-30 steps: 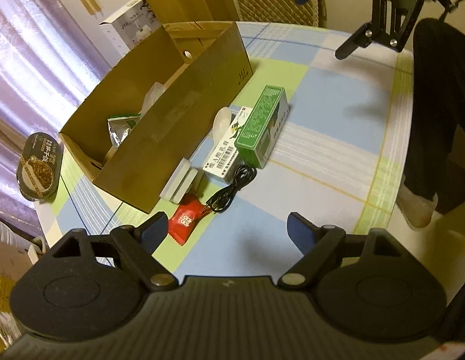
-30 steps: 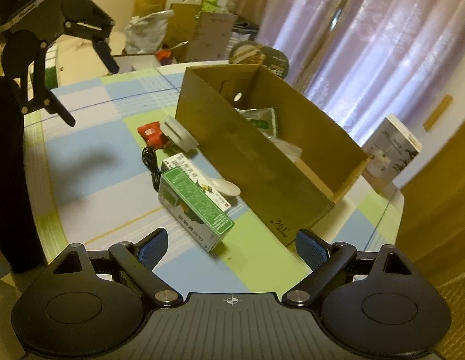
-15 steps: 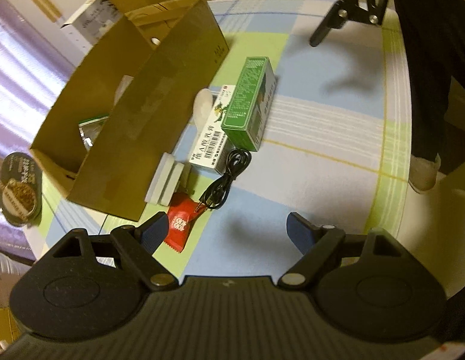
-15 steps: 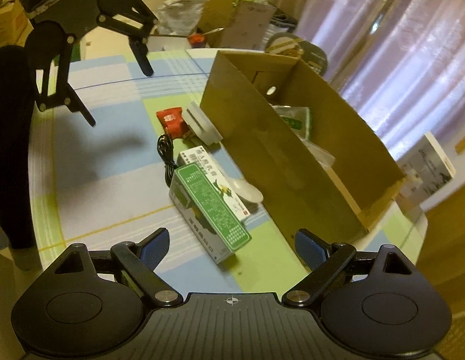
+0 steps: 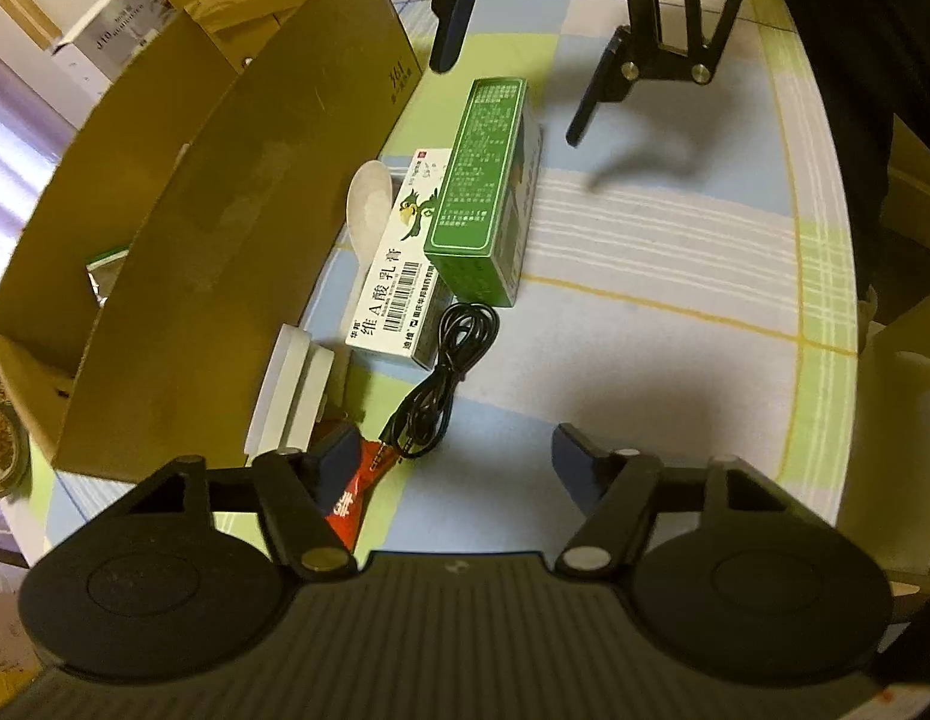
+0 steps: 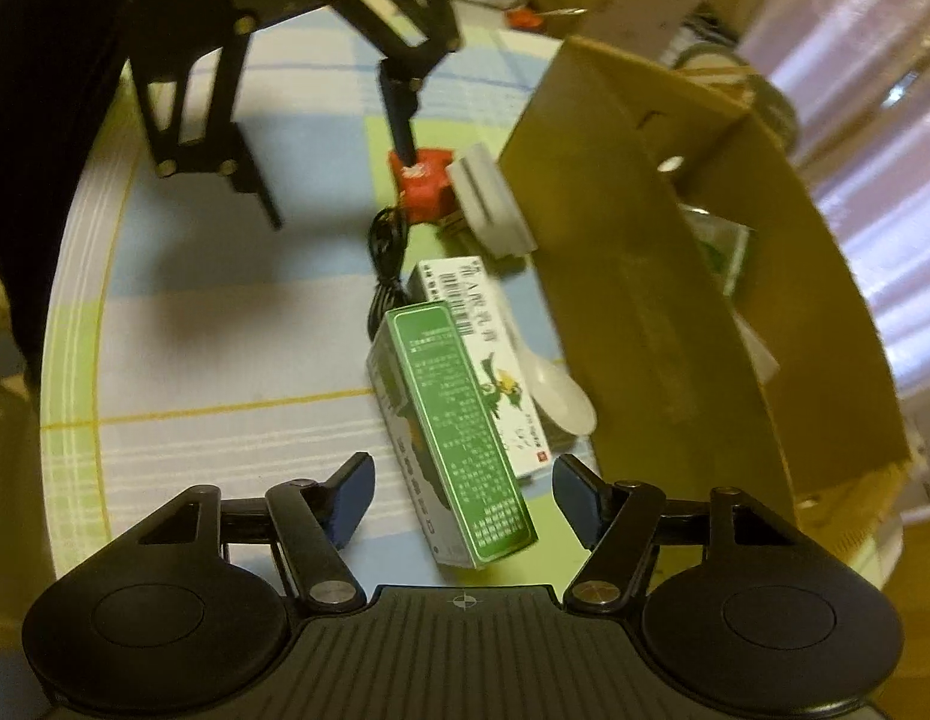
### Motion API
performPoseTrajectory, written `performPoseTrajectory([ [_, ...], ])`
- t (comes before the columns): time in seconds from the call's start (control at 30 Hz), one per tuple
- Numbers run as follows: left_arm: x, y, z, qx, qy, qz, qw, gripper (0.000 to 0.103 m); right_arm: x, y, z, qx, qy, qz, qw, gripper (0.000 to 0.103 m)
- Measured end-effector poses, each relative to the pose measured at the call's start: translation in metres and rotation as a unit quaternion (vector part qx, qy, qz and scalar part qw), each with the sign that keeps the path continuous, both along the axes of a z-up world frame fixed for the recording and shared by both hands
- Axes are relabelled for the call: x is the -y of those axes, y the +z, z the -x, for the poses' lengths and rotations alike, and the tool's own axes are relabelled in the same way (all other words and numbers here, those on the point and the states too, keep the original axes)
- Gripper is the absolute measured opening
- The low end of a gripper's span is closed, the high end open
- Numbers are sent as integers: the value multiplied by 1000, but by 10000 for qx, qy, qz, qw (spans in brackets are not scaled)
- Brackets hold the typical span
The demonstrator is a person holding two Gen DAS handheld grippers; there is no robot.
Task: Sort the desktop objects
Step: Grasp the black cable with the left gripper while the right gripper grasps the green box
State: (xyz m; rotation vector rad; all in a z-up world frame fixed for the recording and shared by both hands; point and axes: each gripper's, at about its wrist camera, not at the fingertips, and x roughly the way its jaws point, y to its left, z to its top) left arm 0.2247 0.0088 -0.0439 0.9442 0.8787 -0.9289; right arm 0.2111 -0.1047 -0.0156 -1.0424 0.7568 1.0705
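Green rectangular carton [image 6: 459,426] lies just ahead of your right gripper [image 6: 462,495], jaws wide and empty, straddling its near end. Lower squarely so both pads meet its long sides, clear of the white printed carton [image 6: 489,354] it leans on. Your left gripper [image 5: 447,462], jaws equally wide and holding nothing, hovers over the red foil sachet [image 5: 351,492] and black coiled cable [image 5: 447,369]. Beyond stands the brown cardboard box [image 5: 237,192] on the checked counter [image 5: 645,276].

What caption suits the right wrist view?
Open right tool straddling a tall green carton beside the brown cardboard box.
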Motion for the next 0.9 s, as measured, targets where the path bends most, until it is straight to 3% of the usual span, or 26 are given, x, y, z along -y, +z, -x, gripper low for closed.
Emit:
performPoseTrajectory([
  [0.2, 5, -11, -14, -73, -143, 19, 9999, 62, -9, -15, -14, -159, 177, 208, 9995, 61],
  [0.4, 10, -20, -27, -180, -202, 26, 9996, 51, -16, -23, -19, -294, 268, 285, 9988, 59],
  [0.7, 14, -29, -34, -267, -182, 36, 9995, 37, -21, -31, -22, -435, 308, 376, 9979, 47],
  [0.8, 14, -32, -33, -304, -172, 14, 9994, 32, -22, -31, -21, -501, 265, 361, 9977, 34],
  [0.9, 13, -32, -30, -333, -116, 14, 9994, 19, -22, -31, -18, -634, 189, 345, 9972, 28],
])
